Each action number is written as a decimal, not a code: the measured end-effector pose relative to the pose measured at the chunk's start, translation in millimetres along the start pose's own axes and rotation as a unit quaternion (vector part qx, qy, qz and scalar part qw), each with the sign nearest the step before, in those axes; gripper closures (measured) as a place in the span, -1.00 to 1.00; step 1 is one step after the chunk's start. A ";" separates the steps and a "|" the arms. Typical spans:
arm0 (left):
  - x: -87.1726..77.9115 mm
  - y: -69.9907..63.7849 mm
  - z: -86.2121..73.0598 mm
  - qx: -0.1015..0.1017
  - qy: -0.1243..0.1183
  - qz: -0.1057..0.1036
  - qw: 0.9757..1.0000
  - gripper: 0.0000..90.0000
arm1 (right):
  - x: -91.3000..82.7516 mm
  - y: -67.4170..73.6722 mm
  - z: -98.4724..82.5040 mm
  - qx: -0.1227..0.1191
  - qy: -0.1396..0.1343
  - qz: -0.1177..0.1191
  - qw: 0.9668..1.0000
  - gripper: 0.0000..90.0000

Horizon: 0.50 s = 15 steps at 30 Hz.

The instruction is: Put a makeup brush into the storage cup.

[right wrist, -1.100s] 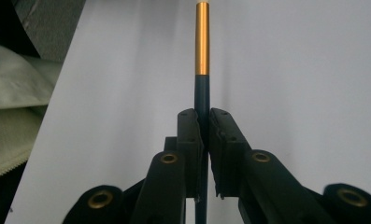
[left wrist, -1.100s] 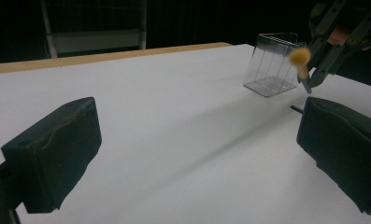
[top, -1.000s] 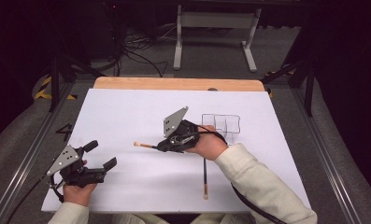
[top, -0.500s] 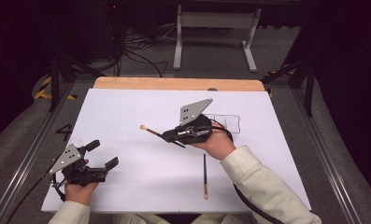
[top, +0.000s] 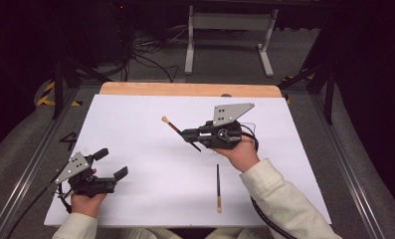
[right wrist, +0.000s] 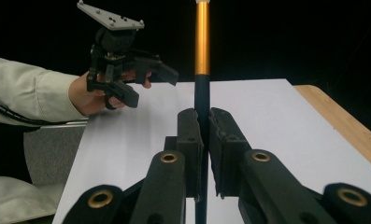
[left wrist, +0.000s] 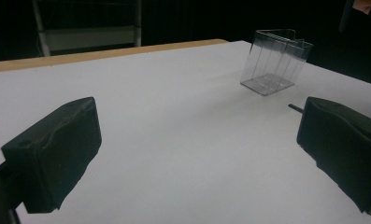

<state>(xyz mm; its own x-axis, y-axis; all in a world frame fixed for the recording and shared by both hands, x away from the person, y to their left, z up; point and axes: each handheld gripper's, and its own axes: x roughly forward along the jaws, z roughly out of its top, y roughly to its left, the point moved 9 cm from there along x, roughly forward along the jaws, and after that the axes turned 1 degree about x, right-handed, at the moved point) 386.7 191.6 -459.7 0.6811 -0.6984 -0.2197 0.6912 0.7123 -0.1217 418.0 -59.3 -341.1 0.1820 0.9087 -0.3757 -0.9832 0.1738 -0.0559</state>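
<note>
White sheeting covered the counter (top: 150,199) in the high view, with a strip of bare wood along its far edge. The right gripper (top: 192,135) hung above the middle of the sheet, clamped on a dark-handled makeup brush (top: 177,130) whose pale tip pointed toward the far left. A second brush (top: 218,184) lay flat on the sheet just nearer the person, apart from the held one. The left gripper (top: 110,164) rested near the front left corner, jaws spread wide with nothing between them.

From the left gripper view, both black jaws stood far apart over bare sheet, and a clear plastic organizer (left wrist: 275,67) with several compartments stood well beyond them on the counter, to their right.

In the right gripper view the jaws were pressed together on the brush (right wrist: 202,56), gripping the black handle below its gold ferrule, the shaft running straight up between the pads. The left gripper (right wrist: 127,74) showed farther off in the person's other hand.

Judging by this, the step was to carry the brush to the organizer. To do it well, the brush should probably be tipped upright above one compartment, lowered handle-first inside the walls, and let go only once it sat well in, since the light organizer could tip if knocked.
</note>
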 end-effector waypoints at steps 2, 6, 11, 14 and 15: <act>0.2 0.1 0.1 0.000 0.000 0.000 1.000 -0.98 | -4.0 -0.8 1.3 0.004 -0.006 -0.003 1.000 0.85; 0.4 0.0 0.0 0.000 0.000 0.000 1.000 -0.98 | -11.0 -4.7 2.3 0.014 -0.020 -0.014 1.000 0.85; 0.3 0.1 0.1 0.000 0.000 0.000 1.000 -0.98 | -19.8 -10.9 3.4 0.027 -0.043 -0.023 0.998 0.85; 0.3 -0.4 0.4 0.001 -0.001 -0.001 1.000 -0.98 | -25.0 -14.0 4.1 0.030 -0.062 -0.032 0.997 0.85; 0.3 -0.6 0.5 0.001 -0.001 -0.001 1.000 -0.98 | -26.9 -14.8 4.2 0.030 -0.069 -0.036 0.997 0.85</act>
<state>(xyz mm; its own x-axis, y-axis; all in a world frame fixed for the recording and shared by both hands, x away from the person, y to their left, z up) 386.6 190.9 -459.2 0.6807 -0.6993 -0.2183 0.6924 0.7115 -0.1202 427.7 -84.7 -326.3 0.2570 0.9357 -0.2416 -0.9655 0.2595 -0.0221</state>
